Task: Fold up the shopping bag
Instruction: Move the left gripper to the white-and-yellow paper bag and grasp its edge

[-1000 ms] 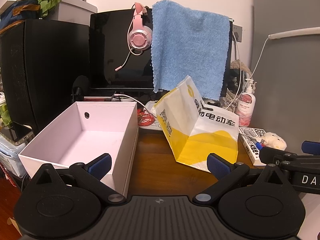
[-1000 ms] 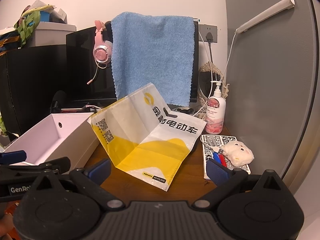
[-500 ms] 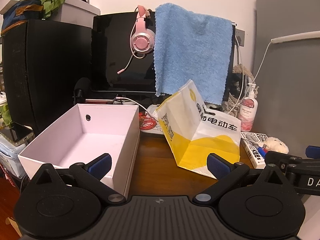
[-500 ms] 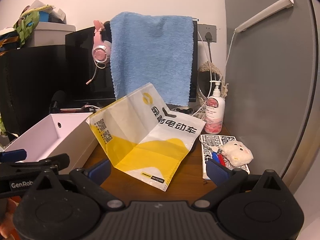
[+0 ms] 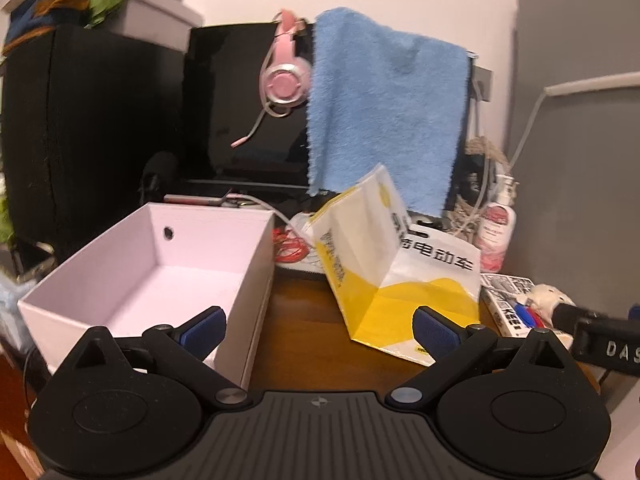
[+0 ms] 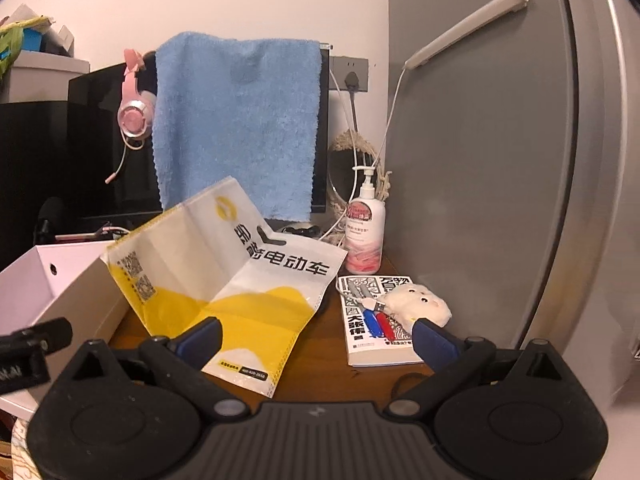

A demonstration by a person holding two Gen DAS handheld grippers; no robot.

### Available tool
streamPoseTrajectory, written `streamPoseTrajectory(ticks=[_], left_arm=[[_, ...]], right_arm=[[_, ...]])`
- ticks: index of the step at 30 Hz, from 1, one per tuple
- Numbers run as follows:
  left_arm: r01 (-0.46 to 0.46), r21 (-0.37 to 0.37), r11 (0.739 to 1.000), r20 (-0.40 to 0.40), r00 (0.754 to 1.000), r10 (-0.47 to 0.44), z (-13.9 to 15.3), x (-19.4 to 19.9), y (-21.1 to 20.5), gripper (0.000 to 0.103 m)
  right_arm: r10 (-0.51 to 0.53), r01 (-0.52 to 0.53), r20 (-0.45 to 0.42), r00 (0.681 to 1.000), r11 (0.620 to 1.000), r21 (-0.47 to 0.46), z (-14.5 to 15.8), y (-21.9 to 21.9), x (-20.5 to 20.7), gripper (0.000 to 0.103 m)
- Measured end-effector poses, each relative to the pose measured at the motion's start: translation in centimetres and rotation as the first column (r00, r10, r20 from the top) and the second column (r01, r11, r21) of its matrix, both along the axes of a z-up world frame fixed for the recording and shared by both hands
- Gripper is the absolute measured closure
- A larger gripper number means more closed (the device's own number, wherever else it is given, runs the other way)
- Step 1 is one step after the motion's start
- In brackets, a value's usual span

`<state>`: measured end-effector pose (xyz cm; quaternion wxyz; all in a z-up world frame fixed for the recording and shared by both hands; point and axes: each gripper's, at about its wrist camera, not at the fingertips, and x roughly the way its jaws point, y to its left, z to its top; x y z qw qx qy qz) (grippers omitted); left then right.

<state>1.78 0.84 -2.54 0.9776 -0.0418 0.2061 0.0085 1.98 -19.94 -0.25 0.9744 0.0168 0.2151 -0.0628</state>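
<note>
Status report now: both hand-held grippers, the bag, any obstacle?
Left hand-held gripper open, empty. Right hand-held gripper open, empty. Shopping bag half-folded on desk, untouched. White box beside it on the left, book on the right.

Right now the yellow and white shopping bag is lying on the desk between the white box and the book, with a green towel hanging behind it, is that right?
Not quite: the towel is blue, not green, as the right wrist view shows. The rest holds: the shopping bag lies on the desk between the white box and the book.
</note>
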Motion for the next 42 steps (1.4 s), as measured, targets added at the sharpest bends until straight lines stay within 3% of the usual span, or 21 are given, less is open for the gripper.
streamPoseTrajectory(ticks=[7, 11, 16, 21, 25, 29, 35, 39, 42], left_arm=[[-0.061, 0.072, 0.996, 0.026, 0.998, 0.060, -0.9, -0.2, -0.9, 0.000], [-0.002, 0.093, 0.996, 0.039, 0.999, -0.001, -1.4, -0.1, -1.1, 0.000], [0.049, 0.005, 0.999, 0.009, 0.999, -0.049, -2.1, 0.5, -0.4, 0.000], [0.120, -0.051, 0.991, 0.029, 0.992, -0.119, -2.4, 0.8, -0.9, 0.000], [0.209, -0.190, 0.959, 0.101, 0.976, -0.193, -2.2, 1.5, -0.7, 0.000], [0.189, -0.251, 0.949, 0.122, 0.979, -0.163, -2.2, 3.5, -0.7, 0.000], [0.157, -0.178, 0.971, 0.120, 0.983, -0.137, -2.7, 7.3, -1.9, 0.006], [0.103, -0.159, 0.982, 0.075, 0.993, -0.092, -3.5, 10.5, -2.4, 0.025], [0.054, -0.169, 0.984, 0.049, 0.998, -0.046, -4.3, 12.6, -2.4, 0.026]], right_arm=[[-0.022, 0.022, -0.027, 0.999, 1.000, 0.017, -1.3, -1.1, 0.8, 0.001], [-0.018, 0.018, -0.011, 1.000, 0.999, 0.031, -1.9, -1.7, 0.7, 0.000], [-0.014, 0.013, 0.010, 1.000, 0.999, 0.048, -2.7, -2.4, 0.6, 0.000], [-0.011, 0.009, 0.042, 0.999, 0.999, 0.041, -3.5, -2.9, 0.4, 0.000], [0.083, -0.097, 0.164, 0.983, 0.992, 0.084, -4.5, -3.4, -0.9, 0.000], [0.192, -0.239, 0.248, 0.950, 0.955, 0.174, -5.7, -5.1, -1.6, 0.000], [0.224, -0.276, 0.273, 0.936, 0.946, 0.172, -7.0, -6.7, -1.2, 0.000], [0.224, -0.272, 0.273, 0.936, 0.950, 0.152, -7.6, -6.9, -0.4, 0.000], [0.234, -0.285, 0.278, 0.932, 0.945, 0.160, -8.1, -7.2, -0.2, 0.001]])
